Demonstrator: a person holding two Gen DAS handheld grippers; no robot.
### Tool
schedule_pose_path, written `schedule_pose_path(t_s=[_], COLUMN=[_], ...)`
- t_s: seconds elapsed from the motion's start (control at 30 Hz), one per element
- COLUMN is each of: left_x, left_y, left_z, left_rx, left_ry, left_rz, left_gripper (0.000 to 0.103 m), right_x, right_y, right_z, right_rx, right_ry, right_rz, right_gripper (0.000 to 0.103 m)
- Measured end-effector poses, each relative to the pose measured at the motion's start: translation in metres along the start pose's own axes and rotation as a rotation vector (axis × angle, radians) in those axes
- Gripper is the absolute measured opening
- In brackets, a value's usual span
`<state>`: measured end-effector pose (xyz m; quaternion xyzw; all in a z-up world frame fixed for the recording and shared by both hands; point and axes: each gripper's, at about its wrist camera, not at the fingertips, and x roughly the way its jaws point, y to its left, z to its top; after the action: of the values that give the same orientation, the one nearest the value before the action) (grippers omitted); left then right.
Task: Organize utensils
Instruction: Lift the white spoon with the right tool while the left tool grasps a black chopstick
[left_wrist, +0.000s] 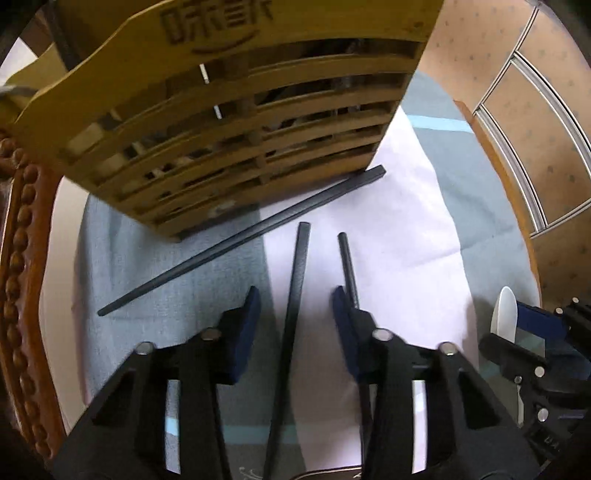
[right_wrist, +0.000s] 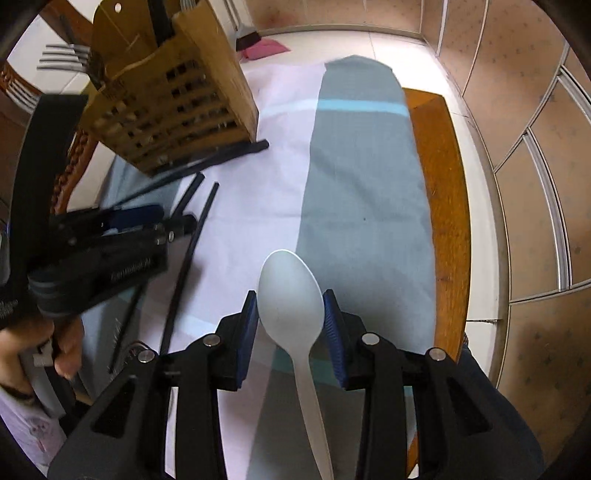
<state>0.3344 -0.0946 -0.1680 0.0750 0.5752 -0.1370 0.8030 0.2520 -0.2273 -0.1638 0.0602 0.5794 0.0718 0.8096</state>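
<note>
Three black chopsticks (left_wrist: 291, 295) lie loose on the cloth-covered counter (right_wrist: 436, 192), right in front of the big wooden utensil holder (left_wrist: 229, 147), one touching its base. Left hand-held gripper (left_wrist: 295, 314) is narrowed around the middle stick, pads not touching it from what I can see, so closing off-center could just roll it away. Right hand-held gripper (right_wrist: 290, 314) pinches the white plastic spoon (right_wrist: 290, 295) by the bowl edges; looks like a slippery hold that could let it twist or drop.

Plenty of open cloth (right_wrist: 362, 192) on my right, but the wooden holder (left_wrist: 229, 122) and loose chopsticks (left_wrist: 236, 243) crowd my left.
</note>
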Motion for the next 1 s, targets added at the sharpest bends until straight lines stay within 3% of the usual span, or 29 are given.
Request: schedule_pose_path(t_s=[0.1, 0.17, 0.5, 0.63, 0.77, 0.87, 1.0], left_x=[-0.004, -0.008, -0.031, -0.032, -0.029, -0.026, -0.022], left_y=[0.002, 0.007, 0.019, 0.026, 0.022, 0.021, 0.012], left_z=[-0.007, -0.020, -0.083, -0.083, -0.075, -0.064, -0.052], left_rx=[-0.011, -0.023, -0.027, -0.030, -0.026, -0.020, -0.012], left_ry=[0.006, 0.003, 0.038, 0.029, 0.031, 0.029, 0.032], left_rz=[-0.009, -0.018, -0.078, -0.059, -0.059, -0.056, -0.036], left_gripper=[0.013, 0.008, 0.007, 0.009, 0.025, 0.033, 0.033], right_x=[-0.003, -0.011, -0.012, -0.016, -0.021, -0.009, 0.003], right_y=[-0.008, -0.015, -0.020, -0.019, -0.028, -0.026, -0.016], right_z=[0.000, 0.000, 0.003, 0.007, 0.013, 0.017, 0.023], right_rx=[0.015, 0.037, 0.042, 0.039, 0.032, -0.021, -0.092], right_ry=[-0.008, -0.016, -0.002, -0.021, -0.040, 0.004, 0.030], right_rz=[0.000, 0.013, -0.003, -0.028, -0.043, -0.017, -0.008], right_gripper=[0.036, 0.036, 0.040, 0.040, 0.039, 0.038, 0.038])
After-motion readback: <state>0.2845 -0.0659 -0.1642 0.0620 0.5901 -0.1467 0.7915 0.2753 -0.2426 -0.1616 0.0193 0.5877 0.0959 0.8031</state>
